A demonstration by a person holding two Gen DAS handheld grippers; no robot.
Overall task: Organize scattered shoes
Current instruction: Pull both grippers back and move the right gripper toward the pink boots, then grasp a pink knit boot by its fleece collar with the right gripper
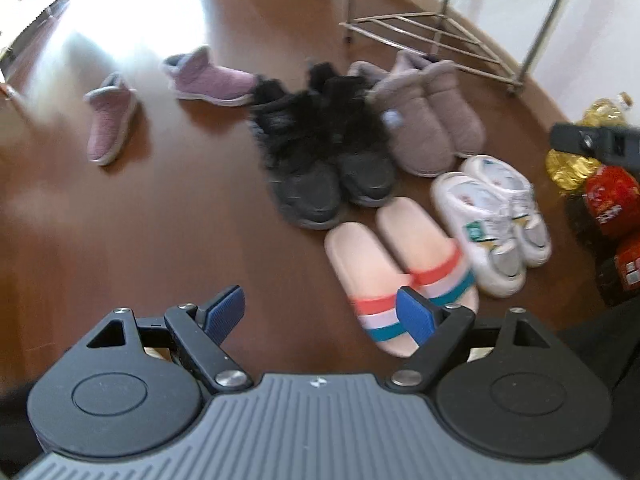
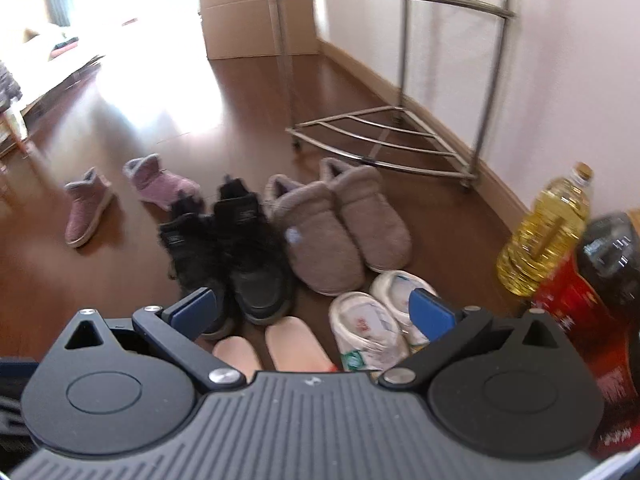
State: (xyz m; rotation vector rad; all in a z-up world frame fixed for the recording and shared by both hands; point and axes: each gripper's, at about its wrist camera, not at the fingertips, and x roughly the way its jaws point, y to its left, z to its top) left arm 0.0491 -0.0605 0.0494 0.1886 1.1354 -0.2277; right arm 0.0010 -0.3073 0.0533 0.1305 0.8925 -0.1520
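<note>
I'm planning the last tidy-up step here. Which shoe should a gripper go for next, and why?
Probably carry the open left gripper toward the nearer pink boot. It and the other pink boot lie apart at different angles, while the black shoes, taupe slippers, white sneakers and striped slides already sit paired.

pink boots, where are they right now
In the left wrist view the pink boots lie apart on the floor at upper left, left of the black shoes, away from the paired rows.
</note>
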